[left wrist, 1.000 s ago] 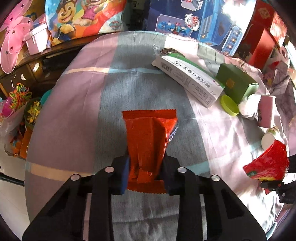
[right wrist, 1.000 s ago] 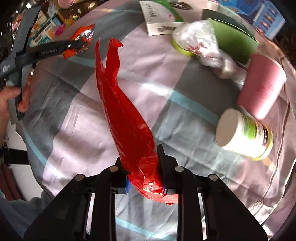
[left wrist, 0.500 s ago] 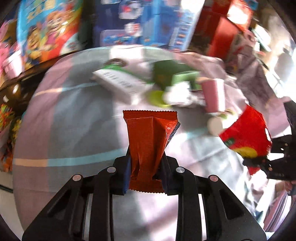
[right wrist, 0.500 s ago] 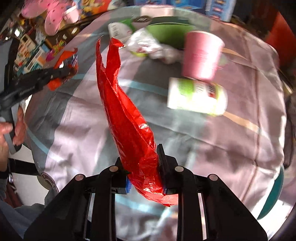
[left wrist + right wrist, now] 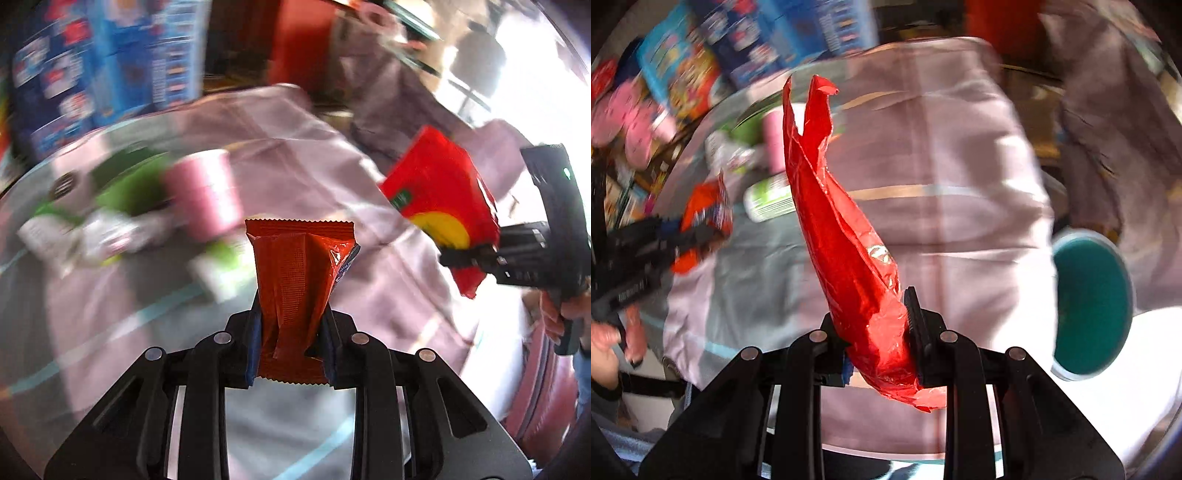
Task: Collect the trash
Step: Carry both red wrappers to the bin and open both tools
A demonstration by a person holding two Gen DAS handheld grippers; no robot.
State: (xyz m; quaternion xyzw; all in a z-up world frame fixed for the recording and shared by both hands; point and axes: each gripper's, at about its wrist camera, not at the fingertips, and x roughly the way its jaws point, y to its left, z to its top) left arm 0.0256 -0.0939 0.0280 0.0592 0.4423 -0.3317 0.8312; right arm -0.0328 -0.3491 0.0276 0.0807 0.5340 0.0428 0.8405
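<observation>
- Left gripper (image 5: 291, 349) is clamped on an orange-red snack wrapper (image 5: 295, 280), pads pinching its lower part, the crimped top edge standing upright above the jaws
- Right gripper (image 5: 877, 343) is clamped on a red plastic bag (image 5: 846, 243), squeezed into a long crumpled strip that rises up and to the left, its torn end forked at the top
- From the left wrist view, the right gripper (image 5: 461, 258) shows at the right edge with the red bag (image 5: 439, 199) hanging broad, a yellow patch on its face; a hand (image 5: 554, 314) grips the handle below
- From the right wrist view, the left gripper (image 5: 698, 230) shows at the left edge with the orange-red wrapper (image 5: 705, 206) in its tip, a hand (image 5: 613, 339) under it
- Both pieces of trash are held up in the air above the desk (image 5: 960, 221), which wears a checked pink and grey cloth
- Still lying on the desk, heavily blurred: a pink cup (image 5: 207, 192) on its side, its inside not visible, a green box (image 5: 129, 184) just beside it, and a white and green tub (image 5: 768, 199) lying on its side near them
- A teal round bin (image 5: 1089, 302) sits just past the right edge of the desk, its mouth facing the camera; too blurred to tell what is in it
- Blue toy boxes (image 5: 110, 62) stand behind the desk
</observation>
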